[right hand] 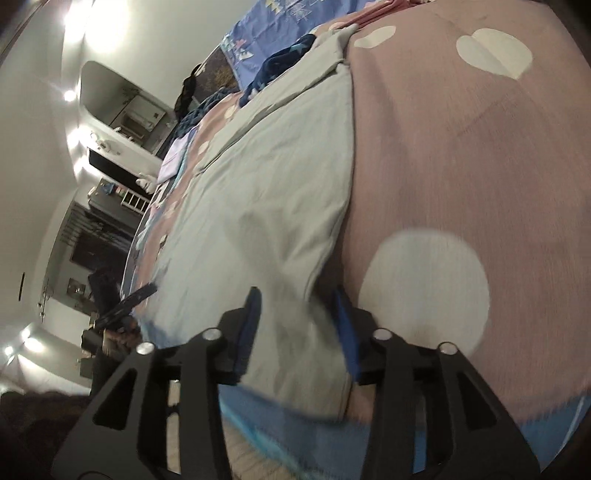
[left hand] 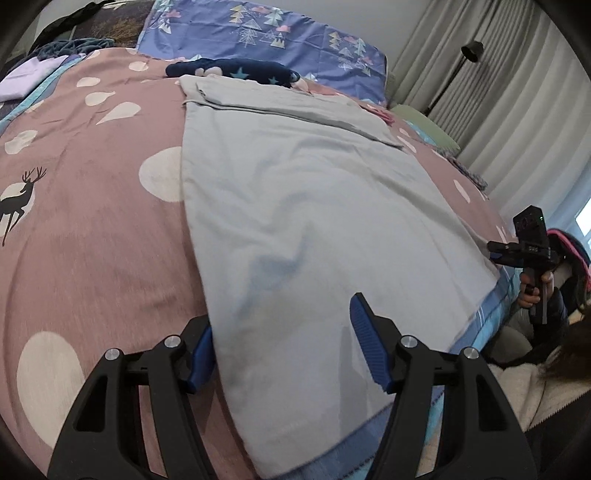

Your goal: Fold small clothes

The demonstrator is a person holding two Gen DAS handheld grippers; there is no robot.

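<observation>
A pale grey-blue garment (left hand: 314,206) lies flat on the pink bed cover (left hand: 92,258), its far end folded over. My left gripper (left hand: 282,312) is open over the garment's near left corner; the cloth's edge covers part of the left pad. In the right wrist view the same garment (right hand: 280,177) runs away from me, and my right gripper (right hand: 296,291) is open with the near right corner lying loose between its blue pads. A hand holds the right gripper (left hand: 524,251) at the bed's right edge. The left gripper (right hand: 125,302) shows dark at the far left.
A navy star-print garment (left hand: 229,72) lies beyond the grey one, below a blue tree-print pillow (left hand: 258,33). A lilac folded cloth (left hand: 22,77) sits at the far left. A floor lamp (left hand: 469,51) and curtains (left hand: 517,92) stand right of the bed.
</observation>
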